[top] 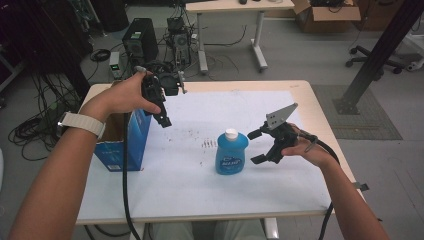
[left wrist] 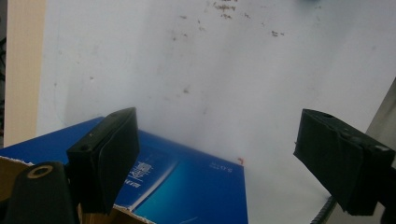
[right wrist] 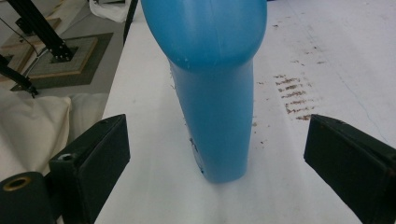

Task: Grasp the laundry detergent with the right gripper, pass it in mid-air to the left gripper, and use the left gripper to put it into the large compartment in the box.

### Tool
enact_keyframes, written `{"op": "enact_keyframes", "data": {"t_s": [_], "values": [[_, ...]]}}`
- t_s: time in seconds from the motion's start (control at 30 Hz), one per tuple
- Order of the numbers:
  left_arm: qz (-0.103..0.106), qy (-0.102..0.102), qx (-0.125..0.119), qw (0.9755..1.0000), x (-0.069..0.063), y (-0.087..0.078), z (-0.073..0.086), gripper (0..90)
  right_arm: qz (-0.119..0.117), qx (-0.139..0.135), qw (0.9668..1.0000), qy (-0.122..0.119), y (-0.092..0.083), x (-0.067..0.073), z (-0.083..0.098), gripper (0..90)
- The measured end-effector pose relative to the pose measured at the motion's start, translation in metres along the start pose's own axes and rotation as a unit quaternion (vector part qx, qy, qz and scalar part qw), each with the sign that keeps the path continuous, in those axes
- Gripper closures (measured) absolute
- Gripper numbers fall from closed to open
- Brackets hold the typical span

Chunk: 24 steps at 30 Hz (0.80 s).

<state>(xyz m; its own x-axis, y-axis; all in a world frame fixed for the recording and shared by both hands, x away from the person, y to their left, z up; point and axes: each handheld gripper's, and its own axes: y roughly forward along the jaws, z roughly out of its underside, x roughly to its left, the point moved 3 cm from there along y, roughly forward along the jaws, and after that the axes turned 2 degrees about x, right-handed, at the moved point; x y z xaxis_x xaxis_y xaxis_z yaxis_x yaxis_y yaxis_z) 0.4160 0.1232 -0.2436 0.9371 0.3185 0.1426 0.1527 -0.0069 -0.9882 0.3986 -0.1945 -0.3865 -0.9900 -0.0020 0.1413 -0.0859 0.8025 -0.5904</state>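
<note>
- Forearms enter from the bottom edge of the high view; left wrist wears a pale woven watch band (top: 82,123).
- Left gripper (top: 163,120) held up in the air above the left part of the white-topped counter (top: 190,190), fingers pointing down, over the open top corner of the blue cardboard box (top: 131,142).
- Left gripper view: its black fingers (left wrist: 105,156) spread wide, nothing between them, just the white surface and the box's blue printed side (left wrist: 196,186) below.
- Box stands upright at the counter's left edge, top open, brown inside showing.
- Blue plastic dish-soap bottle with white cap (top: 231,152) stands upright near the counter's middle, label facing the camera, well apart from the box.
- Right gripper (top: 256,146) just right of the bottle, low, fingers aimed at it, wide apart; one finger at shoulder height, one near the base. Not touching the bottle as far as I can tell.
- Right gripper view: bottle's blue body (right wrist: 217,98) sits centred between the two black fingers (right wrist: 93,158), clear gap on both sides, so nothing gripped.
- Brown smudge marks (top: 208,144) on the counter just left of the bottle.
- Grey three-cornered plate (top: 280,116) sits on top of the right gripper; black cable (top: 125,190) hangs from the left one.
- Background floor: black computer tower (top: 140,40), tangled cables, second desk, cardboard carton.
</note>
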Motion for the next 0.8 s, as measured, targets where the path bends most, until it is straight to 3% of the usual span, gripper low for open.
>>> {"op": "enact_keyframes", "data": {"t_s": [0.8], "values": [[0.001,-0.002,0.004,1.0000,0.002,0.001,0.000,14.4,-0.007,-0.010,0.9999,-0.004,0.016,-0.006,0.001,7.1]]}}
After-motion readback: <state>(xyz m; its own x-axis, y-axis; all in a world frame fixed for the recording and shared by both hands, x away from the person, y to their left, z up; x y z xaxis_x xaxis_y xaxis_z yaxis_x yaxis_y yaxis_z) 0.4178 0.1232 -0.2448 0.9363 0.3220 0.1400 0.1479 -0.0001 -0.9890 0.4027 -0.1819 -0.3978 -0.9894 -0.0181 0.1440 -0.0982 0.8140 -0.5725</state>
